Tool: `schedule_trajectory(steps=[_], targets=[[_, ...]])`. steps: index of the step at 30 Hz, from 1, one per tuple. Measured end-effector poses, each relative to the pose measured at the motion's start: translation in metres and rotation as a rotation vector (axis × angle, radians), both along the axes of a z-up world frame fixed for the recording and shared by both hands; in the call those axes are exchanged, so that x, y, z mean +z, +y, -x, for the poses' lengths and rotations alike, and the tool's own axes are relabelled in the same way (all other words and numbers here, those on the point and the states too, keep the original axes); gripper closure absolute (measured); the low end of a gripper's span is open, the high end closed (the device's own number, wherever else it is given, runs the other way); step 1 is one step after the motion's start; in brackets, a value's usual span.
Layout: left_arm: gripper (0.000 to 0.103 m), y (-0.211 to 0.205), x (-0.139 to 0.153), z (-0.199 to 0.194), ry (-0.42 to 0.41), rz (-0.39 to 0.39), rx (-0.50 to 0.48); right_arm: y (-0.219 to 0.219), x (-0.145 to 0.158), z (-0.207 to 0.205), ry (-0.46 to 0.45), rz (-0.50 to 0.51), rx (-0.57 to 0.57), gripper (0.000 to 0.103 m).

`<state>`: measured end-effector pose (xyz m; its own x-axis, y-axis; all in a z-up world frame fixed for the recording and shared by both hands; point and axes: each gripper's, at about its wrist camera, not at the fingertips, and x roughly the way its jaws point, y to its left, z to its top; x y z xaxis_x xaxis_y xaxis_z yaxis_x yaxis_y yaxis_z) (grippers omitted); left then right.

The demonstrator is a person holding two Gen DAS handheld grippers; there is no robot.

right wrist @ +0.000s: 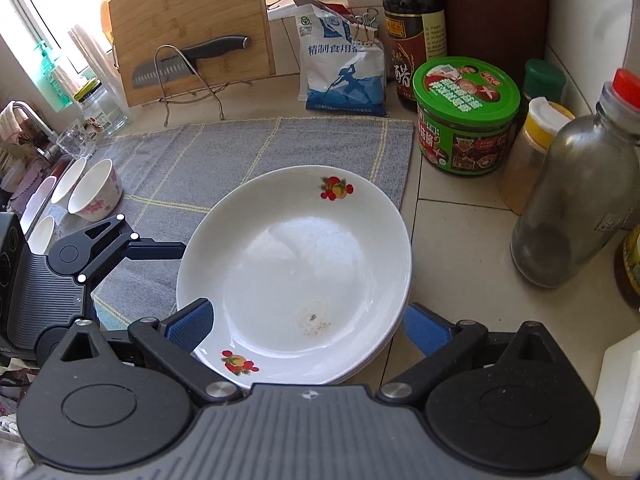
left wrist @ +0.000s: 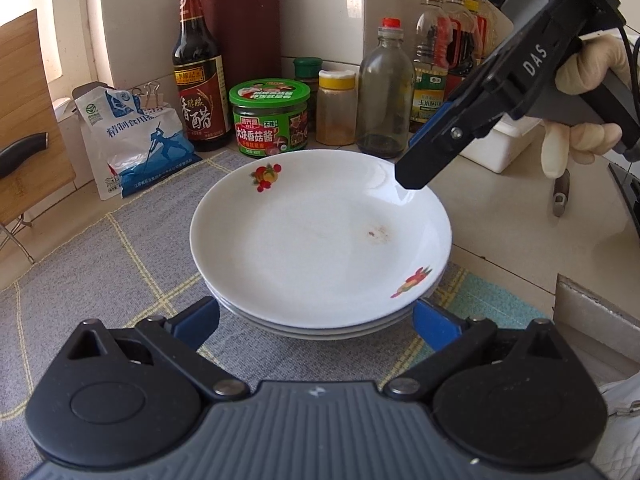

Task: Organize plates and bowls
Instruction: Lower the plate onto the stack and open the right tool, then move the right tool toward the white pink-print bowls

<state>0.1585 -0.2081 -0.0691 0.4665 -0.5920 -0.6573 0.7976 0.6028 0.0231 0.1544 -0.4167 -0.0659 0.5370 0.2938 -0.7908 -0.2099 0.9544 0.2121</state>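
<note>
A stack of white plates [left wrist: 320,236] with fruit prints sits on a grey checked mat [left wrist: 100,264]; it also shows in the right wrist view [right wrist: 296,272]. My left gripper [left wrist: 316,316] is open, its blue pads on either side of the stack's near edge. My right gripper [right wrist: 308,328] is open, its blue pads straddling the stack's rim from the other side; it shows in the left wrist view [left wrist: 420,160] at the stack's far right rim. White bowls [right wrist: 94,190] stand at the mat's far left by the sink.
Behind the plates stand a vinegar bottle [left wrist: 200,76], a green-lidded jar [left wrist: 270,118], a spice shaker [left wrist: 336,108], a glass bottle [left wrist: 386,92], oil bottles [left wrist: 444,52] and a salt bag [left wrist: 136,140]. A cutting board with a knife [right wrist: 192,28] leans at the left.
</note>
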Motion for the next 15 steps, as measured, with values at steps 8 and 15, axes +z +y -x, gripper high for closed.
schedule_trajectory(steps=[8,15], targets=[[0.001,0.016,0.015,0.008,-0.041,0.041,0.104,0.025,0.001,0.000,-0.074,0.150,-0.034,0.000],[0.001,0.043,0.033,0.015,-0.068,0.100,0.223,0.052,0.007,0.002,-0.141,0.236,-0.057,0.000]])
